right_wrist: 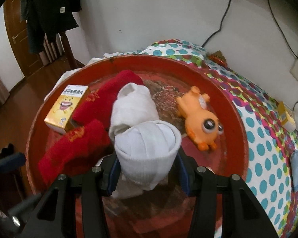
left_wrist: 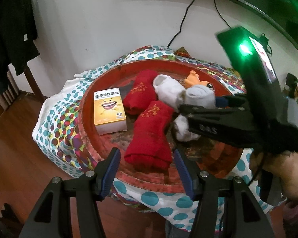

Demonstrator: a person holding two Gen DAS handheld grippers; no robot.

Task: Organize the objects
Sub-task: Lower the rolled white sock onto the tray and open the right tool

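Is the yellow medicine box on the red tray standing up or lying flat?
Lying flat. The yellow cardboard medicine box rests on its broad back on the round red tray, its cartoon face printed side turned upward, beside the red rolled socks.

Light: dim, even indoor light; shadows soft.
Glare: green lamp glow (left_wrist: 244, 48), upper right, left view.
Blur: slight motion smear, right view.
Edges: heavy fisheye bending, dark corners.

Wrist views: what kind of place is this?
Most likely a lived-in room at home, not a lab: dark clothes hang near a wooden door, the floor is wood, and a red tray of socks sits on a polka-dot cloth.
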